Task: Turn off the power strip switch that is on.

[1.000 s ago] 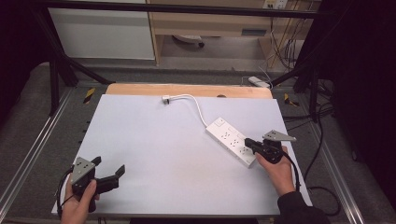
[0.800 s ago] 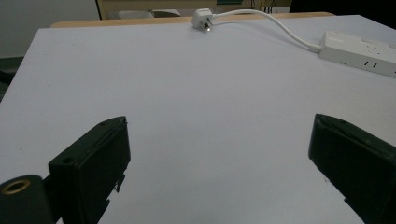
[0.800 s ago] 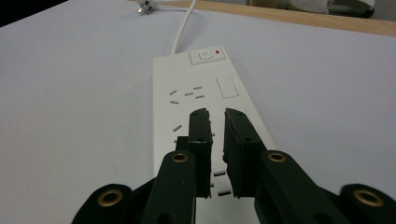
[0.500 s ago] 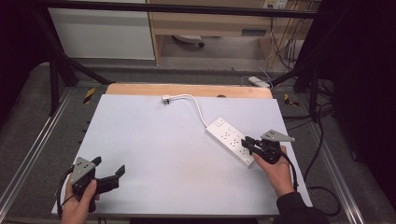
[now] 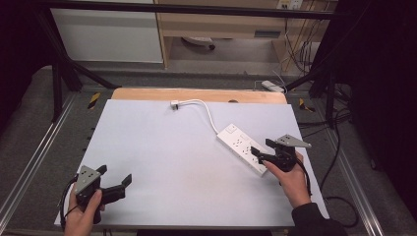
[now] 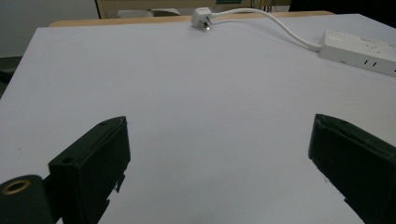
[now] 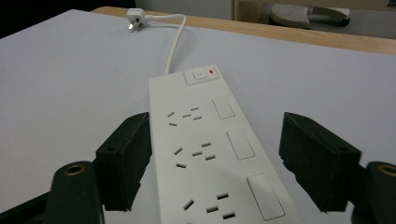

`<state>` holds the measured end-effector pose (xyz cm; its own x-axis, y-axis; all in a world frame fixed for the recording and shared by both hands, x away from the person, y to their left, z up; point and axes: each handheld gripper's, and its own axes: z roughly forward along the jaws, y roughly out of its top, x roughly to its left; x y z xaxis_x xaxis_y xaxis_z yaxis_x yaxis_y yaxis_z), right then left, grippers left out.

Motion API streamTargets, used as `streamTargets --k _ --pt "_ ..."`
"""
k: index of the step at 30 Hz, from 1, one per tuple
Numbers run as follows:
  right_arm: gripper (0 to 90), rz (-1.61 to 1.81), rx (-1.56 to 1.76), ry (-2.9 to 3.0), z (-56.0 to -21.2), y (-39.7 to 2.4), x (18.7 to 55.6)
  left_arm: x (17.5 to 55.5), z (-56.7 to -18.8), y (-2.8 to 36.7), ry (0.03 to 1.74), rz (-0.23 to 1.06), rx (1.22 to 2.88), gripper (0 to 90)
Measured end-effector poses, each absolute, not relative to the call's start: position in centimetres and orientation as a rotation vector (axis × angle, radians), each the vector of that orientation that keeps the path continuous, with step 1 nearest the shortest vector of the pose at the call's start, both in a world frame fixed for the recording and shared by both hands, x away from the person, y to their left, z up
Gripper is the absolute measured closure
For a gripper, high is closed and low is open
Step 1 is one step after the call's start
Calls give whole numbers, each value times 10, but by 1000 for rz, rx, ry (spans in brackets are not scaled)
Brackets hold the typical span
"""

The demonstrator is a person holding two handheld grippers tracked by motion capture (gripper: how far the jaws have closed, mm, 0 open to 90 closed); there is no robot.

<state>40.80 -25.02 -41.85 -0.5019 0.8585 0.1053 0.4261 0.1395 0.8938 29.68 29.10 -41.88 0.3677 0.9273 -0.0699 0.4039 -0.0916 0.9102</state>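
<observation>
Resting near the front left corner of the white table top, the left gripper is held in the person's left hand. Its two black jaws stand wide apart with nothing between them, so it is released. In the left gripper view, bare white surface lies between these jaws.

On the right side of the table, a little farther from the front edge, the right hand holds the right gripper at the near end of the white power strip. In the right gripper view, the right gripper has its jaws on both sides of the strip. The left jaw is just beside the strip's edge, and the right jaw stands clearly apart from the other edge. The jaws have just been opening, and the pads do not press on the strip, so this gripper is also released, with the strip between its jaws.

The power strip lies flat on the table, diagonal, on the right half. It has several sockets in a row, and at its far end a switch button with a small red mark beside it.

From that far end, the white cable curves toward the back of the table. It ends in a white plug, which lies on the table top close to the wooden strip along the far edge.
</observation>
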Motion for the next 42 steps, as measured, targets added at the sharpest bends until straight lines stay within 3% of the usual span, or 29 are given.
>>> streamTargets --k 10,15,42 --pt "66 1334 1226 1978 -413 -244 407 297 -419 291 1195 691 1677 58" --pt "30 1357 1207 1958 -407 -242 404 297 -419 291 1196 692 1678 58" --pt "28 1461 1071 1842 -378 -246 386 297 -419 291 1197 695 1680 58"
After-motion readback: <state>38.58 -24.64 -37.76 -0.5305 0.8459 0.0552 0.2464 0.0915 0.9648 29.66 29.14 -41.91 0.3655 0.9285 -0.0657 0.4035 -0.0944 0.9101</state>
